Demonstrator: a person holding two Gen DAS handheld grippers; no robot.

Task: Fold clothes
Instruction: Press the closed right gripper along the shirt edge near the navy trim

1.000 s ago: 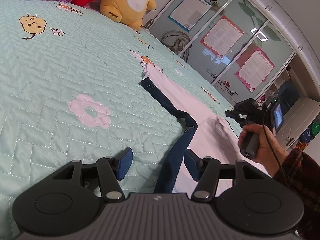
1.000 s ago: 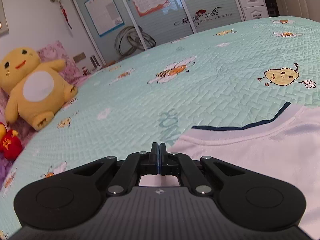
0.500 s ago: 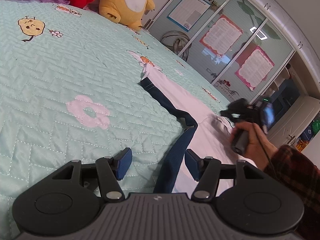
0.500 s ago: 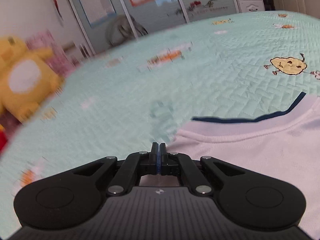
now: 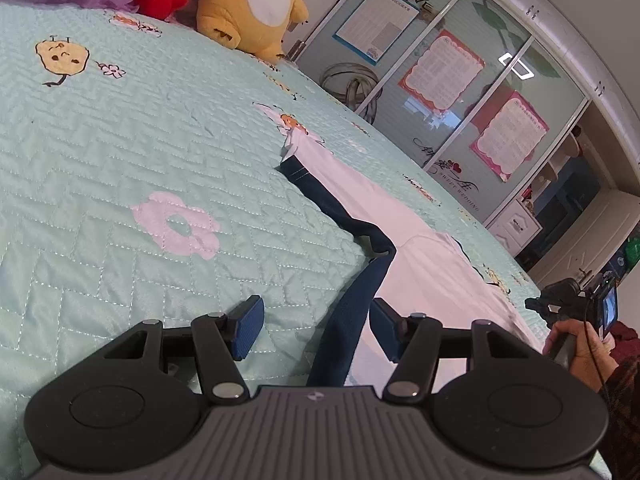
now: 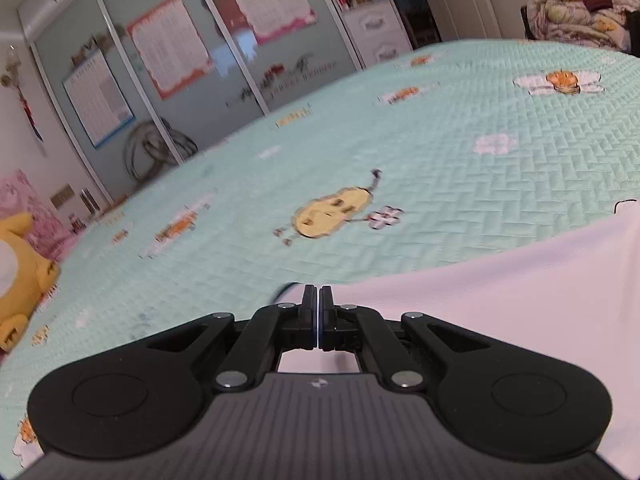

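Shirt, white with navy trim, spread on bed, stretching from 6 toward 12 o'clock. Right gripper now swung over to 3 o'clock side, away from earlier spot near shirt middle; probably carrying the edge into a fold. Fingers pressed together, pinching white fabric, as far as visible. Left gripper: fingers apart, astride navy band, not squeezing.

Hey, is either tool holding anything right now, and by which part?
The right tool is shut on the white garment, apparently pinching its edge. The left tool is open; the navy trim lies between its fingers, ungripped.
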